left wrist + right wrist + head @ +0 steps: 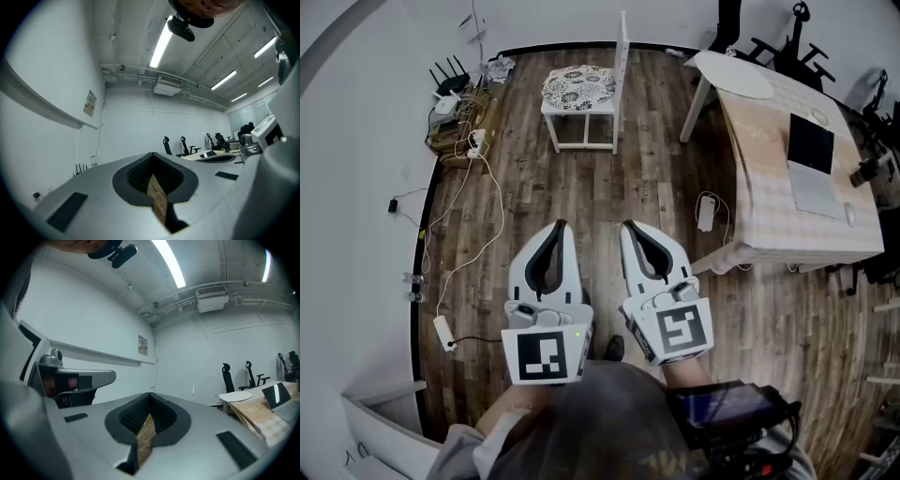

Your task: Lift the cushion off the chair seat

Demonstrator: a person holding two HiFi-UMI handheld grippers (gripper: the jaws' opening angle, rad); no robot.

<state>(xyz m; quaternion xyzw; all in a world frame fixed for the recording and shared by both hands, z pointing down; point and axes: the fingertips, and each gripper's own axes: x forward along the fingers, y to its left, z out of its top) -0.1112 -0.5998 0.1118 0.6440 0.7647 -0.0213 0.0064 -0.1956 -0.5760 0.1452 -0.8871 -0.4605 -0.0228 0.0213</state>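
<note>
White chair (622,56) under patterned cushion (578,87); left gripper (560,226) and right gripper (629,227) well short, fingers (573,262) pressed together.

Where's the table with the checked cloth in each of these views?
Head view: the table fills the right side.
Left gripper view: small, at middle right.
Right gripper view: at the lower right edge.
Shared landmark: the black office chairs near its far end.

The cushion (578,87) lies on the chair (622,54) at 12 o'clock; the bench (767,192), bearing a laptop (813,161), stands at 2 o'clock.
</note>
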